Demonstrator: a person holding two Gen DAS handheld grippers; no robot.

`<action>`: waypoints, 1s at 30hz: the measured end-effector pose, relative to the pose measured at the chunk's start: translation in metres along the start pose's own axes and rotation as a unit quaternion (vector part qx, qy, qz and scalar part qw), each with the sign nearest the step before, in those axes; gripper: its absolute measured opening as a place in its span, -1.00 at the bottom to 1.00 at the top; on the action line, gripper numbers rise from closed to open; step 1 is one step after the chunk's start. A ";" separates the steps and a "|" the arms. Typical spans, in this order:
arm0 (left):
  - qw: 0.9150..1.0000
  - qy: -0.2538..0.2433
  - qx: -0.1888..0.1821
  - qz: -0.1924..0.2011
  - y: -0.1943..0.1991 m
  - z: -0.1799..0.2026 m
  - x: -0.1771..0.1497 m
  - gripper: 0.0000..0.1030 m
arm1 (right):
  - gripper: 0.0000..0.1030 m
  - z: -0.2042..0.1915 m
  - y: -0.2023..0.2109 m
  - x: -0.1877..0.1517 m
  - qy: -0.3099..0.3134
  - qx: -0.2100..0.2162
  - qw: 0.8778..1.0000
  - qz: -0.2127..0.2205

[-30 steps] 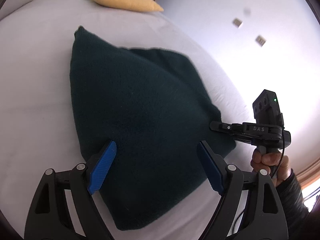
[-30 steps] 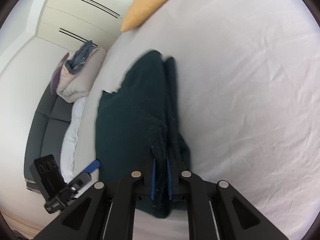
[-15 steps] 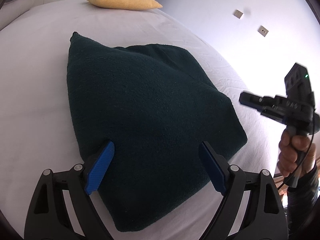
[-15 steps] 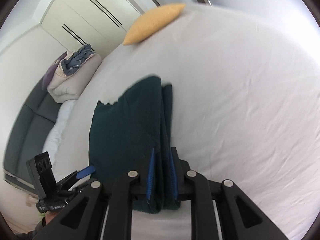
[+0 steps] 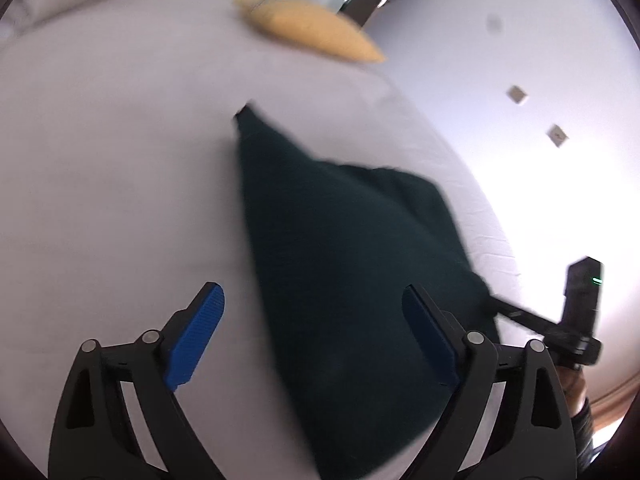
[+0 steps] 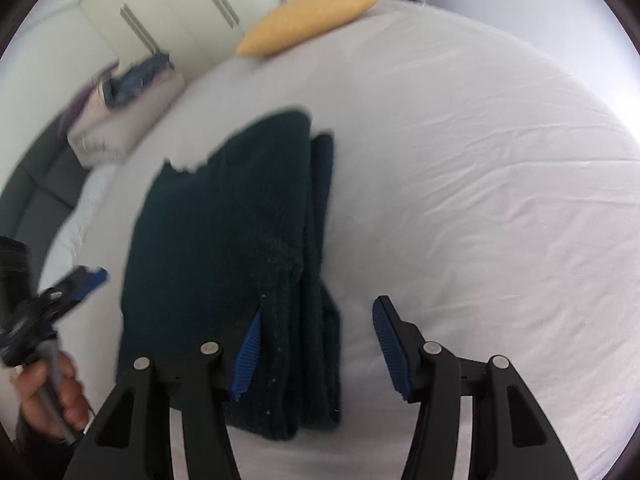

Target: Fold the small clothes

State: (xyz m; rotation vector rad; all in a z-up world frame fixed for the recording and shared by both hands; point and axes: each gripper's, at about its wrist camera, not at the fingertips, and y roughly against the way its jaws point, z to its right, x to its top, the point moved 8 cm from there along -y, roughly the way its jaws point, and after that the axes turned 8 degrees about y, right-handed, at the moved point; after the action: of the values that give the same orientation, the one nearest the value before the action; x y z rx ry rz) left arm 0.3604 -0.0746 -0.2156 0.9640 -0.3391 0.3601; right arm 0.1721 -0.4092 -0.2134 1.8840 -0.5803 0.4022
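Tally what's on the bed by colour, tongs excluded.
Dark green folded garment: 1
Yellow pillow: 1
Total on the white bed sheet: 2

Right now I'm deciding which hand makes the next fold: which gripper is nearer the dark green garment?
Right. The right gripper straddles the dark green garment's near edge, jaws just opened. The left gripper stands open over its other side.
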 end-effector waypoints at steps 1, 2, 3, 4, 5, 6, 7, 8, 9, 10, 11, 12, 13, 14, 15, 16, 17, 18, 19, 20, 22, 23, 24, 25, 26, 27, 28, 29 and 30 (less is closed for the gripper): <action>1.000 0.010 -0.003 -0.012 -0.007 -0.004 0.001 0.77 | 0.11 0.002 0.006 0.006 -0.010 0.011 1.000 0.013; 0.999 0.022 -0.018 -0.024 -0.015 -0.005 0.000 0.77 | 0.12 0.004 0.009 0.012 -0.016 0.015 0.999 0.023; 0.999 0.028 -0.022 -0.033 -0.022 -0.006 0.000 0.77 | 0.16 0.005 0.010 0.018 -0.021 0.021 0.999 0.028; 0.999 0.029 -0.021 -0.038 -0.026 -0.007 -0.003 0.77 | 0.19 0.004 0.007 0.025 -0.025 0.032 0.999 0.029; 0.998 0.028 -0.022 -0.047 -0.032 -0.006 -0.004 0.77 | 0.28 0.002 0.003 0.029 -0.027 0.044 0.998 0.024; 0.998 0.029 -0.029 -0.057 -0.038 -0.004 -0.007 0.77 | 0.34 -0.001 -0.003 0.034 -0.025 0.057 0.998 0.018; 0.997 0.033 -0.031 -0.063 -0.042 -0.004 -0.009 0.77 | 0.34 -0.004 -0.010 0.037 -0.017 0.058 0.998 0.011; 0.997 0.036 -0.030 -0.067 -0.046 -0.005 -0.008 0.77 | 0.34 -0.003 -0.019 0.041 -0.011 0.051 0.999 0.002; 0.996 0.038 -0.032 -0.069 -0.049 -0.004 -0.006 0.77 | 0.34 -0.001 -0.028 0.042 -0.015 0.044 0.999 -0.012; 0.996 0.038 -0.035 -0.072 -0.052 -0.003 -0.004 0.77 | 0.34 0.003 -0.038 0.041 -0.028 0.047 0.998 -0.027; 0.995 0.037 -0.038 -0.080 -0.057 0.000 -0.003 0.77 | 0.34 0.004 -0.048 0.039 -0.046 0.066 0.996 -0.042; 0.995 0.035 -0.038 -0.088 -0.060 0.001 -0.004 0.77 | 0.34 0.003 -0.055 0.037 -0.062 0.090 0.993 -0.053; 0.994 0.034 -0.040 -0.092 -0.064 0.003 -0.002 0.74 | 0.34 0.001 -0.061 0.037 -0.068 0.101 0.991 -0.056; 0.994 0.034 -0.046 -0.095 -0.067 0.005 -0.001 0.59 | 0.33 -0.003 -0.061 0.035 -0.064 0.105 0.991 -0.056; 0.993 0.039 -0.047 -0.100 -0.070 0.006 0.000 0.55 | 0.22 -0.008 -0.064 0.036 -0.059 0.112 0.990 -0.060; 0.993 0.043 -0.045 -0.100 -0.072 0.006 0.003 0.43 | 0.08 -0.014 -0.070 0.036 -0.061 0.127 0.987 -0.070; 0.993 0.044 -0.044 -0.101 -0.075 0.006 0.008 0.27 | -0.11 -0.017 -0.077 0.035 -0.065 0.129 0.986 -0.083; 0.993 0.043 -0.042 -0.098 -0.074 0.007 0.010 0.21 | -0.18 -0.018 -0.081 0.035 -0.064 0.123 0.987 -0.084; 0.994 0.041 -0.042 -0.097 -0.074 0.010 0.008 0.08 | -0.23 -0.020 -0.082 0.036 -0.059 0.118 0.988 -0.083; 0.994 0.035 -0.041 -0.096 -0.073 0.011 0.011 -0.06 | -0.30 -0.022 -0.081 0.036 -0.054 0.109 0.989 -0.082; 0.995 0.018 -0.040 -0.090 -0.066 0.017 0.011 -0.20 | -0.39 -0.029 -0.076 0.037 -0.037 0.086 0.993 -0.077; 0.995 0.016 -0.043 -0.090 -0.063 0.021 0.012 -0.24 | -0.43 -0.034 -0.073 0.037 -0.025 0.071 0.995 -0.073; 0.995 0.017 -0.047 -0.089 -0.057 0.023 0.013 -0.25 | -0.45 -0.042 -0.068 0.038 -0.007 0.052 0.996 -0.068; 0.995 0.017 -0.050 -0.087 -0.052 0.025 0.013 -0.26 | -0.46 -0.049 -0.064 0.040 0.001 0.043 0.997 -0.063; 0.995 0.015 -0.052 -0.083 -0.045 0.027 0.013 -0.27 | -0.47 -0.057 -0.059 0.042 0.006 0.041 0.997 -0.058; 0.996 0.011 -0.053 -0.077 -0.036 0.030 0.013 -0.27 | -0.48 -0.069 -0.052 0.044 0.012 0.044 0.998 -0.050; 0.996 0.007 -0.054 -0.072 -0.027 0.032 0.012 -0.27 | -0.48 -0.079 -0.047 0.047 0.018 0.046 0.998 -0.046; 0.996 0.005 -0.054 -0.065 -0.016 0.031 0.013 -0.27 | -0.49 -0.090 -0.042 0.047 0.027 0.046 0.998 -0.042; 0.997 0.005 -0.053 -0.058 -0.002 0.029 0.013 -0.27 | -0.49 -0.103 -0.037 0.046 0.040 0.047 0.997 -0.041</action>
State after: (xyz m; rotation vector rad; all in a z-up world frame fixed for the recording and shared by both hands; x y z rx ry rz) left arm 0.3696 -0.0983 -0.1966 0.8727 -0.2895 0.2385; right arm 0.2305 -0.3112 -0.1787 1.9658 -0.4360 0.4559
